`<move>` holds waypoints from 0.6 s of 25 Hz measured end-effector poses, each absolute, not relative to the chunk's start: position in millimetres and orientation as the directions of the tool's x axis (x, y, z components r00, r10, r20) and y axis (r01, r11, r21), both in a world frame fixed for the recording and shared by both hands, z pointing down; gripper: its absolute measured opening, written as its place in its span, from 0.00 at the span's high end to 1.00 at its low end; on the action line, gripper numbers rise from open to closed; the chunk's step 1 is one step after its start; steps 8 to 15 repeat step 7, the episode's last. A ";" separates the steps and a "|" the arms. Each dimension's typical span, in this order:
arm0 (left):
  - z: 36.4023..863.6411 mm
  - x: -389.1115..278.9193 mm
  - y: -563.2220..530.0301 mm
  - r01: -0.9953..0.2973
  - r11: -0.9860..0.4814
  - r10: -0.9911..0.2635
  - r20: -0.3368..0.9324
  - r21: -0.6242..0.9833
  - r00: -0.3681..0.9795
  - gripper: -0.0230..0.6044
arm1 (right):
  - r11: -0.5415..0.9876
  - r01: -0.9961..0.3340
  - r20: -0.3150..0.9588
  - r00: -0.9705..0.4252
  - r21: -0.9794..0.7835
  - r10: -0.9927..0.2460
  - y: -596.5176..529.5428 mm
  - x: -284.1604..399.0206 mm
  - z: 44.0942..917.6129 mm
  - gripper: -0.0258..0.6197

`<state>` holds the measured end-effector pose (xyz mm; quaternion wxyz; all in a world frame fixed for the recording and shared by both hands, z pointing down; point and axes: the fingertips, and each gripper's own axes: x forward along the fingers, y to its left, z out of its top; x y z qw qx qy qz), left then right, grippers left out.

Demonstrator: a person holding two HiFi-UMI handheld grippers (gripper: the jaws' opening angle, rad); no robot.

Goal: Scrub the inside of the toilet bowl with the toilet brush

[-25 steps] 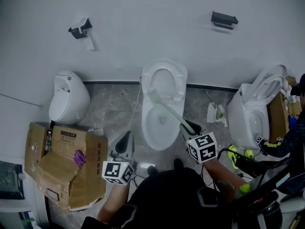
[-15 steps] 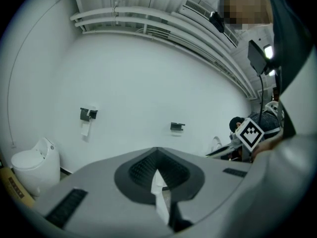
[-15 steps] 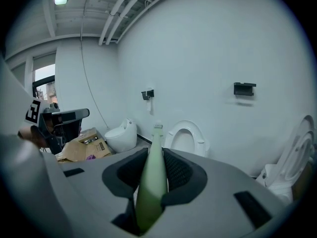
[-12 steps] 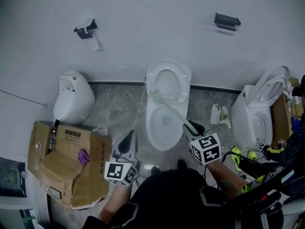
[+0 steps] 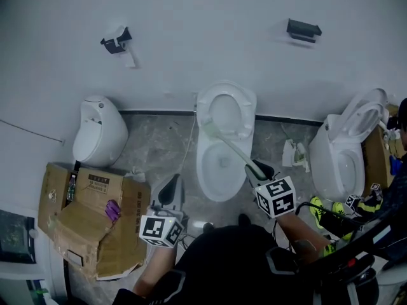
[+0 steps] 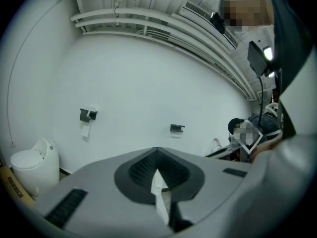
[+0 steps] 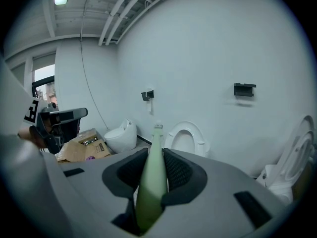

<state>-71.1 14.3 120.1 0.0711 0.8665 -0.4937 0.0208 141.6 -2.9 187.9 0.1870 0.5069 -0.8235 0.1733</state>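
Note:
A white toilet [image 5: 219,161] stands against the wall with its seat and lid [image 5: 226,108] raised. My right gripper [image 5: 257,169] is at the bowl's front right, shut on the pale green handle of the toilet brush [image 5: 230,150]. The handle slants across the bowl, and the brush head [image 5: 206,128] is at the back left rim. In the right gripper view the green handle [image 7: 152,177] runs out between the jaws toward the toilet [image 7: 186,138]. My left gripper [image 5: 169,191] hovers left of the bowl over the floor, shut on nothing; its view shows only the jaws [image 6: 157,168] and wall.
A small white urinal-like fixture [image 5: 98,131] is at the left, with torn cardboard boxes [image 5: 89,215] in front of it. A second toilet [image 5: 343,154] with its lid up stands at the right, and a person [image 5: 375,202] is beside it. Paper holders [image 5: 116,42] hang on the wall.
The head view has shifted slightly. The right gripper and the brush keep nearly the same place over the bowl, and the left gripper stays beside the toilet.

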 end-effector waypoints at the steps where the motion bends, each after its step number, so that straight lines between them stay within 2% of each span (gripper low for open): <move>1: 119.6 -72.0 14.1 -0.859 -0.501 -0.854 0.104 0.106 0.510 0.96 | 0.425 -0.900 0.483 -0.415 -0.096 -0.771 -3.3 141.3 187.7 0.80; 15: 119.4 -71.3 13.4 -0.857 -0.506 -0.851 0.103 0.101 0.515 0.96 | 0.425 -0.900 0.483 -0.415 -0.094 -0.771 -7.1 141.8 187.2 0.80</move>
